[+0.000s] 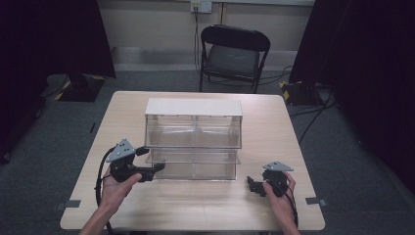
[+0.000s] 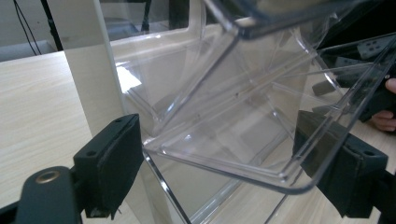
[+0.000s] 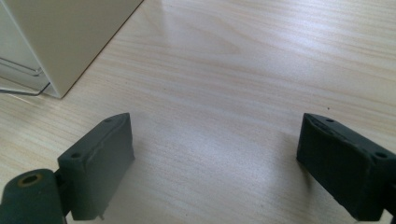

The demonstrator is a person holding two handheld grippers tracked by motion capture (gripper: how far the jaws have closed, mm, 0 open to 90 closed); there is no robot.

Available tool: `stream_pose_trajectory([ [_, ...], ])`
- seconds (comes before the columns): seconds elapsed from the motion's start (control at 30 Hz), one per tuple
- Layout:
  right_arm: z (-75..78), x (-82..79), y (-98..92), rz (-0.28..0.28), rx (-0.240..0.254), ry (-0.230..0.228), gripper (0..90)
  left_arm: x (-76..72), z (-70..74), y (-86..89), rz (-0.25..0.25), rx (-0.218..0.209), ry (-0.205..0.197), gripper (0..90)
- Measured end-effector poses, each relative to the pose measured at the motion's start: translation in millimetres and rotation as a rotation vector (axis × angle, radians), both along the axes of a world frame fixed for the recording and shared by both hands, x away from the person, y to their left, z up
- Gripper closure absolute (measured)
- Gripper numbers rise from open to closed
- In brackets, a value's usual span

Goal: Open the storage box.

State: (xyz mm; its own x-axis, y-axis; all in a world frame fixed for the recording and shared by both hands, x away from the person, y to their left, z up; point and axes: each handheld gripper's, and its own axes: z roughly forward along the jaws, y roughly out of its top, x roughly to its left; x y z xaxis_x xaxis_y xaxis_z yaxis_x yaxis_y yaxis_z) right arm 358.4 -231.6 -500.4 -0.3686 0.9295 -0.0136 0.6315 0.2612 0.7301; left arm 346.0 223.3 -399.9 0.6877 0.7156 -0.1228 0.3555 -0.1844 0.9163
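A clear plastic drawer cabinet (image 1: 193, 129) with a white top stands mid-table. Its lower clear drawer (image 1: 193, 166) juts out toward me. My left gripper (image 1: 150, 159) is open at that drawer's left front corner. In the left gripper view the tilted clear drawer (image 2: 233, 107) lies between the wide-apart jaws of the left gripper (image 2: 217, 135), beside the cabinet's white side panel (image 2: 88, 70); I cannot tell whether the pads touch it. My right gripper (image 1: 251, 185) rests open near the table's front right. Bare wood lies between the jaws of the right gripper (image 3: 215, 135), with the cabinet's corner (image 3: 65, 32) off to the left.
The wooden table (image 1: 274, 147) has bare room on both sides of the cabinet and along its front edge. A black folding chair (image 1: 232, 54) stands behind the table. Dark curtains hang at both sides, and cables run over the floor at the back right.
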Motion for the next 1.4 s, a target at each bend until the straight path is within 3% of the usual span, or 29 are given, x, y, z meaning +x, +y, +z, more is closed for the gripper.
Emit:
stream_pose_trajectory([
  [0.4,0.0,0.0,0.0,0.000,0.000,0.000,10.1,0.0,5.4,-2.0,-0.007,-0.001,-0.003,15.3],
  [0.53,0.0,0.0,0.0,0.000,0.000,0.000,10.1,1.4,7.6,-2.2,0.000,-0.024,-0.001,15.0],
  [0.57,0.0,0.0,0.0,0.000,0.000,0.000,10.1,2.7,9.1,-1.4,0.004,-0.055,0.004,15.0],
  [0.6,0.0,0.0,0.0,0.000,0.000,0.000,10.1,3.1,9.8,-0.9,0.004,-0.059,-0.002,14.8],
  [1.4,0.0,0.3,0.0,0.002,-0.002,-0.001,9.8,9.2,12.9,-2.5,0.003,-0.074,0.021,10.9],
])
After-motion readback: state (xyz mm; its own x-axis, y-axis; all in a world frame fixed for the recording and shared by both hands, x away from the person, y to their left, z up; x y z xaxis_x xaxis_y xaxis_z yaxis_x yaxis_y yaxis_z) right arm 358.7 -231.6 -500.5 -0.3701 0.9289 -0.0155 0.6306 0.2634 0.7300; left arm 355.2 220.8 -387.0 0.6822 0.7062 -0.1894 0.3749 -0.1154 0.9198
